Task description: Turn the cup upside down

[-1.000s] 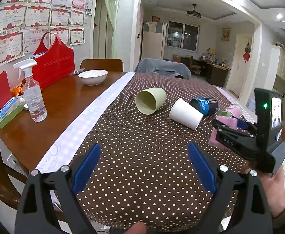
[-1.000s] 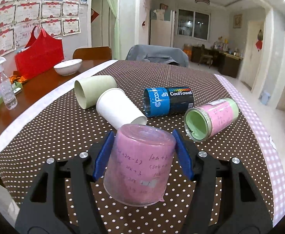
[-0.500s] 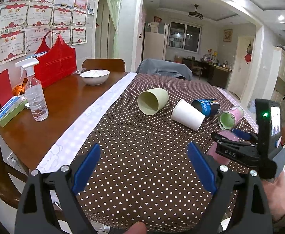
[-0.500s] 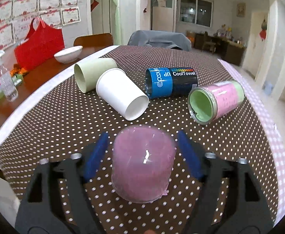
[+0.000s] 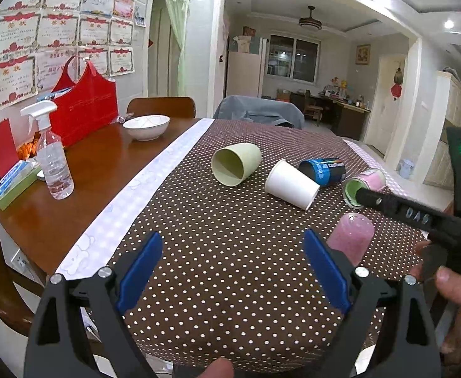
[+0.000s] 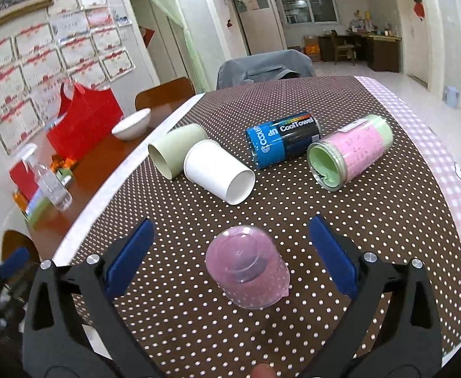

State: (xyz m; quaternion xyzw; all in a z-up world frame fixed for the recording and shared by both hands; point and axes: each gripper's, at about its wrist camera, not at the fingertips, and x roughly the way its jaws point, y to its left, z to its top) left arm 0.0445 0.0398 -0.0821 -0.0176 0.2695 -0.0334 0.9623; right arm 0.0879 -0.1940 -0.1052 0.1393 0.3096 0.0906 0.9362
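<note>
A translucent pink cup (image 6: 247, 270) stands upside down on the dotted brown tablecloth (image 6: 372, 220), base up. My right gripper (image 6: 230, 252) is open above it, blue pads wide apart and clear of it. The cup also shows in the left wrist view (image 5: 350, 237), to the right of my left gripper (image 5: 230, 271), which is open and empty near the table's front edge. Further back lie on their sides a pale green cup (image 6: 173, 148), a white paper cup (image 6: 219, 174), a blue CoolTowel canister (image 6: 285, 143) and a pink-and-green jar (image 6: 350, 154).
On the bare wood at the left stand a spray bottle (image 5: 54, 160), a white bowl (image 5: 146, 126), a red bag (image 5: 85, 110) and a green tray (image 5: 11, 186). Chairs stand behind the table. The table's front edge is close below both grippers.
My right gripper opened and let go of the pink cup, which now stands base up on the cloth. The gripper rose and drew back. The left gripper stayed still.
</note>
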